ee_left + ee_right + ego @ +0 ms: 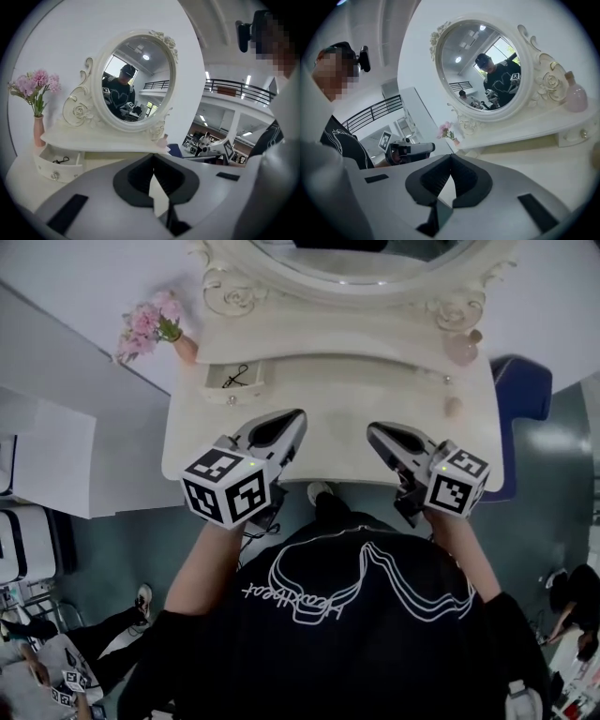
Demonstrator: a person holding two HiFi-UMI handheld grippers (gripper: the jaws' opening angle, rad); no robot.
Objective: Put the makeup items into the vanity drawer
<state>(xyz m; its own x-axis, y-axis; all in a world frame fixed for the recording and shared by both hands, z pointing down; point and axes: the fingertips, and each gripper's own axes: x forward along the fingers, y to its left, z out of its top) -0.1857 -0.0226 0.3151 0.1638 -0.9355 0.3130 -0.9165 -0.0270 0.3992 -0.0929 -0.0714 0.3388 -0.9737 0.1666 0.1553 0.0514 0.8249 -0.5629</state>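
A white vanity table [337, 442] stands below me with an oval mirror [361, 259] at the back. Its small left drawer [232, 382] is pulled open, and a thin black item [235, 377] lies inside. On the shelf at the right stands a pink bottle [461, 348], and a small pale item [453, 407] sits on the tabletop below it. My left gripper [298, 418] hovers over the front of the tabletop, shut with nothing in it. My right gripper [373, 430] is beside it, also shut and empty. In the left gripper view the open drawer [58, 164] lies ahead to the left.
A pink vase of pink flowers [145, 324] stands at the shelf's left end, just beside the open drawer. A blue chair [525, 399] sits to the right of the table. White furniture [47, 465] lines the left side, and people's legs [112, 634] show on the floor.
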